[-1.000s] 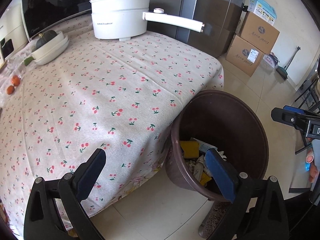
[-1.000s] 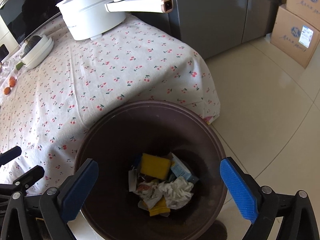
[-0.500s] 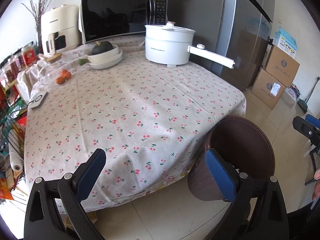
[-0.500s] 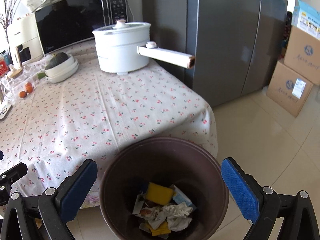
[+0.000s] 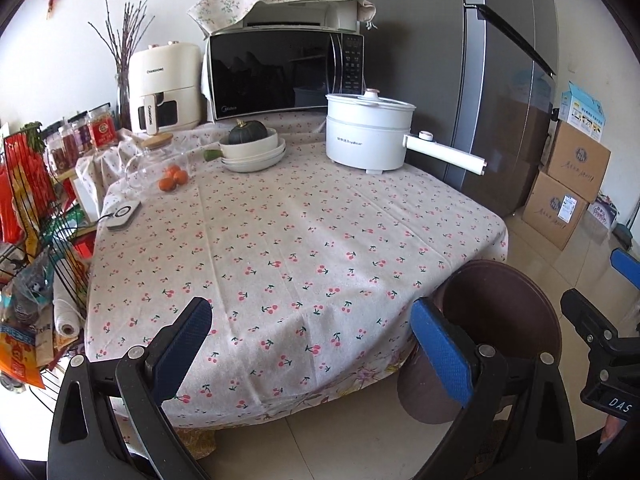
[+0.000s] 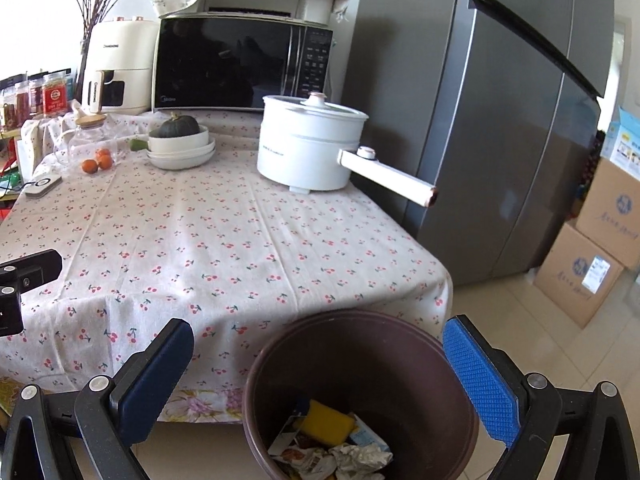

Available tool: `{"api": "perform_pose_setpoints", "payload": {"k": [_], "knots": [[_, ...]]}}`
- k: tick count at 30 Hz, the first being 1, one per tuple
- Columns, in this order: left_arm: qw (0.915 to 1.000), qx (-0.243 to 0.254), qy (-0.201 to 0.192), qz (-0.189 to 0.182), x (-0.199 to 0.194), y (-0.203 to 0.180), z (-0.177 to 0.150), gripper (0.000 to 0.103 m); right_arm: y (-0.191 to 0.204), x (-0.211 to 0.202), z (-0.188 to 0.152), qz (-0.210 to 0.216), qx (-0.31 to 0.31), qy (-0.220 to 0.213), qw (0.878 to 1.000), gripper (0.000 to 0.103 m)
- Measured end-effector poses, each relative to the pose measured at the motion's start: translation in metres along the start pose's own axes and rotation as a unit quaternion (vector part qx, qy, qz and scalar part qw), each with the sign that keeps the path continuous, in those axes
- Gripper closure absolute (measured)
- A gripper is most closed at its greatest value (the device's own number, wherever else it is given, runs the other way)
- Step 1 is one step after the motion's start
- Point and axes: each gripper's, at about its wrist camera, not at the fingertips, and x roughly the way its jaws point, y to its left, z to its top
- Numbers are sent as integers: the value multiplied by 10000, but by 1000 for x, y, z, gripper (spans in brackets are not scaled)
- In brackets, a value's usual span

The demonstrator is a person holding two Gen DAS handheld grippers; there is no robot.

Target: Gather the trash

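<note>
With both the left gripper [image 5: 310, 344] and right gripper [image 6: 320, 376] spread wide and empty, the trash [image 6: 332, 440] lay in the brown bin [image 6: 452, 376] just beside the tabletop's near right corner; a careless swing might have tipped that bin

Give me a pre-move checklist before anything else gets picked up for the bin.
1. Left tongs empty and open: ok.
2. Right tongs empty and open: ok.
3. Brown bin upright on the floor at the table corner: ok.
4. Room left in the bin: ok; the yellow sponge and crumpled paper lie low inside.
5. Trash left on the cherry tablecloth: cannot tell; only kitchenware and food show there, such as the white pot and oranges.
6. Trash on the floor: cannot tell; mostly out of view.
</note>
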Motion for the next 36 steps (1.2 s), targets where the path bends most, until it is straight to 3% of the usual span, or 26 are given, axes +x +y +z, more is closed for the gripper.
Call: {"api": "perform_pose_setpoints", "payload": {"k": [14, 36], "knots": [[9998, 93, 50, -147, 2, -10, -4, 2, -19, 4, 1, -3, 539, 80, 9985, 1], [9997, 128, 65, -180, 3, -12, -6, 2, -23, 4, 2, 25, 531, 32, 9986, 1]]}}
